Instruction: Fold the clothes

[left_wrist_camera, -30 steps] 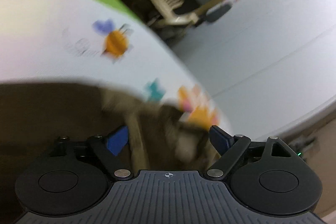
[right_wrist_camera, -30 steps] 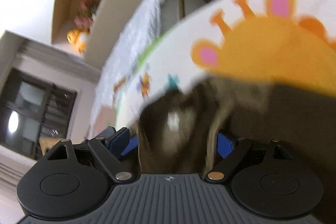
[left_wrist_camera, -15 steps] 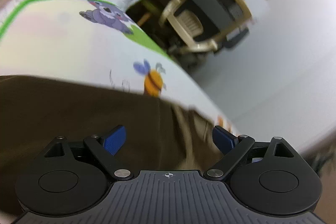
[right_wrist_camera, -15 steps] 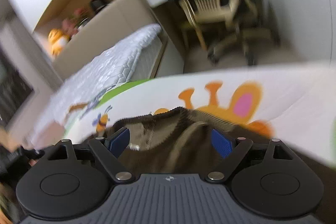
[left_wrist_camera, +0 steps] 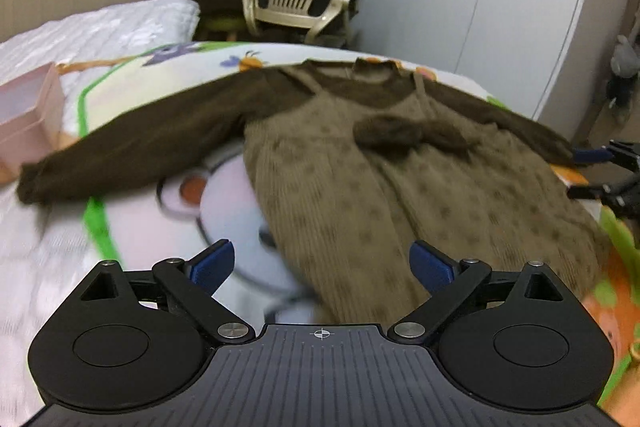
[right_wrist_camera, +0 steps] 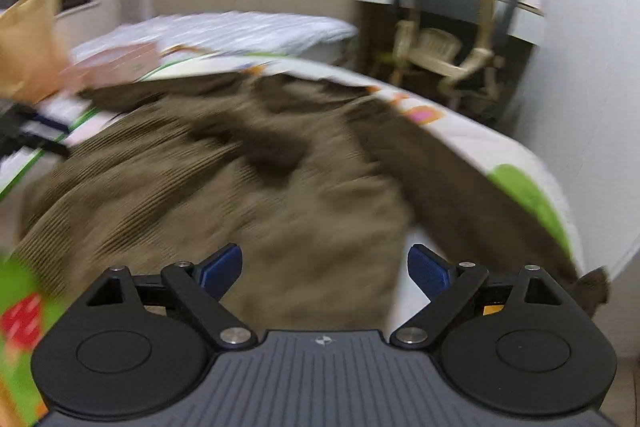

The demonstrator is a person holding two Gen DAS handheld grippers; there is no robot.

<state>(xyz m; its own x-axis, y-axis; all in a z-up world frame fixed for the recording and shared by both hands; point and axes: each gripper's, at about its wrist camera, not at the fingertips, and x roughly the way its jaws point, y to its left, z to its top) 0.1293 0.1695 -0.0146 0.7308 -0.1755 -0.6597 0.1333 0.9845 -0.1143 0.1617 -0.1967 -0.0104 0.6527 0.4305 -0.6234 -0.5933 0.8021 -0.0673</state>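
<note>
dress (left_wrist_camera: 400, 187) spread flat on mat (left_wrist_camera: 132, 227), sleeves out, ready for folding; left gripper (left_wrist_camera: 322, 263) and right gripper (right_wrist_camera: 324, 265) both spread wide, holding nothing.

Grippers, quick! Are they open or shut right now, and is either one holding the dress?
Left gripper: open, holding nothing, above the hem of the brown dress.
Right gripper: open, holding nothing, also over the dress.
</note>
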